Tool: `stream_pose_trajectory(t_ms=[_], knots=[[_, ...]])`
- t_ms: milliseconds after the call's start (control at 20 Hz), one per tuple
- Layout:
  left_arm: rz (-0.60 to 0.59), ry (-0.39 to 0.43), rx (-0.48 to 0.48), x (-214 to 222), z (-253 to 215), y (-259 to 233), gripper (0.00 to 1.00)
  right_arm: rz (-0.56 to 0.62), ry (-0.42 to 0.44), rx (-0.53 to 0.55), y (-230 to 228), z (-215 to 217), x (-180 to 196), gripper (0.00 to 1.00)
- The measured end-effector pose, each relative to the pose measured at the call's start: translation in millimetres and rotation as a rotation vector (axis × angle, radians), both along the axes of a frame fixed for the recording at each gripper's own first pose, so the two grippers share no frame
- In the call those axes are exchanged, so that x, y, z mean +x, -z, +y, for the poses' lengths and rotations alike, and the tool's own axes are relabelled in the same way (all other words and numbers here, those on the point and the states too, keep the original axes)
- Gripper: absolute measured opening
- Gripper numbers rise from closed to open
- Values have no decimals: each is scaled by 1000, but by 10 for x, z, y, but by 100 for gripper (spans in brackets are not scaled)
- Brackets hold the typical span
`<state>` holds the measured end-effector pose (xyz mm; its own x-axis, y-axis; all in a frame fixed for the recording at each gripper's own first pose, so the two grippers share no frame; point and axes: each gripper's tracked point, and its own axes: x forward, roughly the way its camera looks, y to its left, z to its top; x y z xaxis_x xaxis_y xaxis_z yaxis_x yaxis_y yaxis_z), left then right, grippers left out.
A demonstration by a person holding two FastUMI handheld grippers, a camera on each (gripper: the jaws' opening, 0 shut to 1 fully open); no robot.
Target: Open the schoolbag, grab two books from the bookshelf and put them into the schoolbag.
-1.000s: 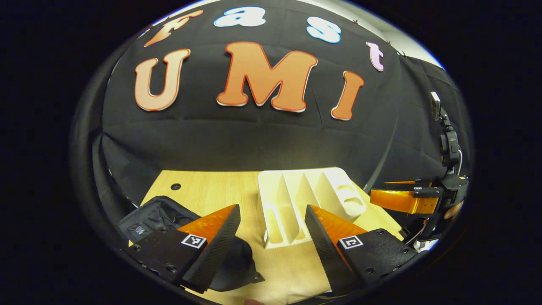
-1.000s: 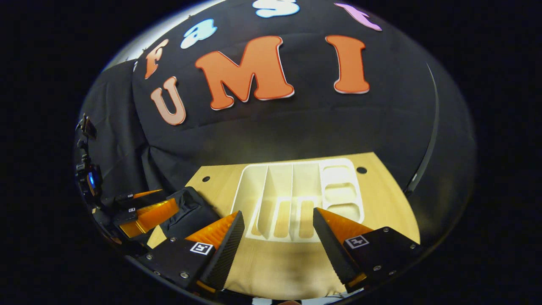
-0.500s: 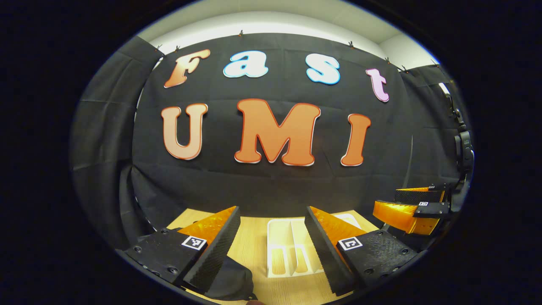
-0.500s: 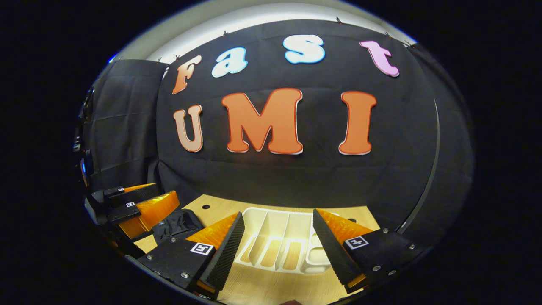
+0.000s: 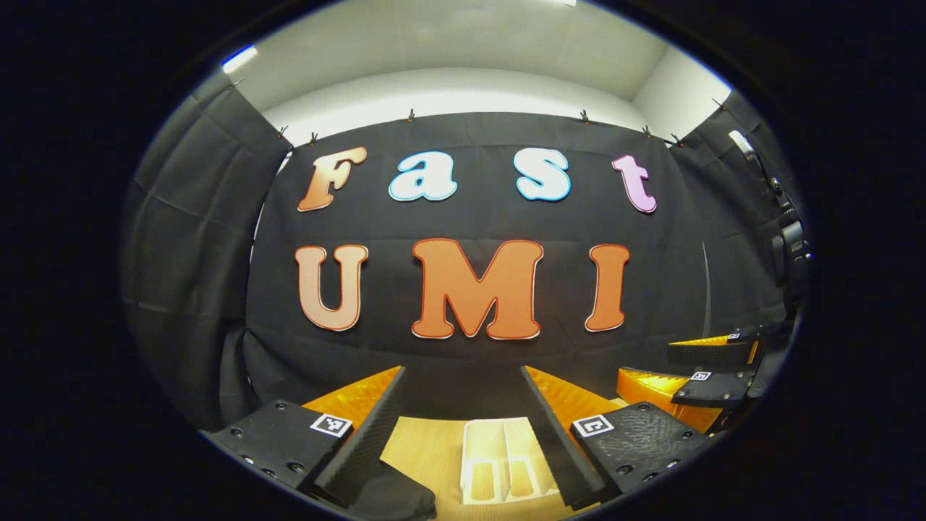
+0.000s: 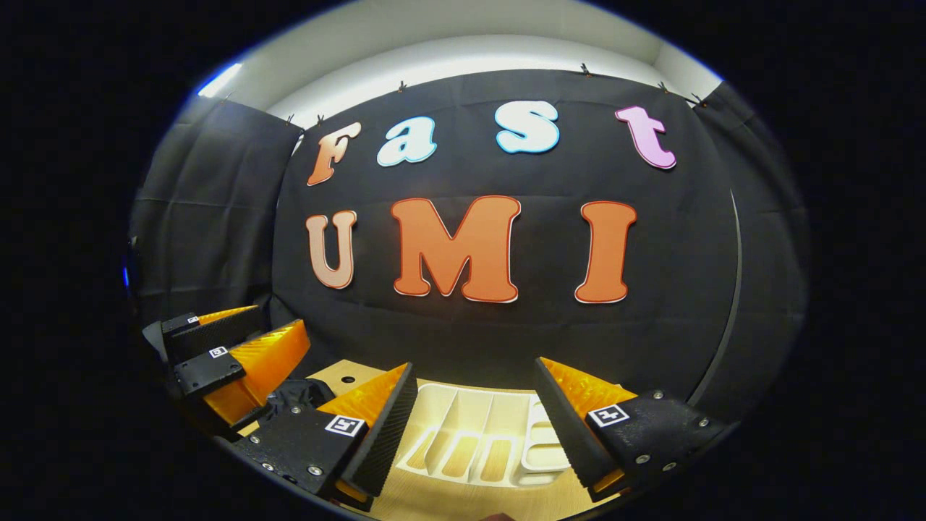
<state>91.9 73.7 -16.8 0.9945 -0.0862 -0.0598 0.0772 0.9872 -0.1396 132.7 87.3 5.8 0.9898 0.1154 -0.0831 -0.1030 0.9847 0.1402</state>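
Dim booth, overhead light, sharp, fisheye-warped edges

A cream-white plastic slotted bookshelf is seen on a pale, light-wood-grained counter; the same pale wood tone is shown through the slots in its base. A black fabric schoolbag is seen at the counter's left. Small square black-and-white coded markers are carried on each gripper's black mounts. Plain black cloth is hung behind, under a white wall band.
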Motion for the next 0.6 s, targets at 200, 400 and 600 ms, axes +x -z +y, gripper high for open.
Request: stream_pose_trajectory(t_ms=[200, 400, 600], knots=[[11, -9, 26, -144, 10, 138, 94, 3, 36, -13, 121, -21, -50, 96], [-14, 7, 96, -185, -18, 251, 94, 19, 47, -7, 243, 4, -69, 96], [-20, 34, 90, -209, -90, 315, 95, 18, 62, -5, 311, 0, -103, 96]])
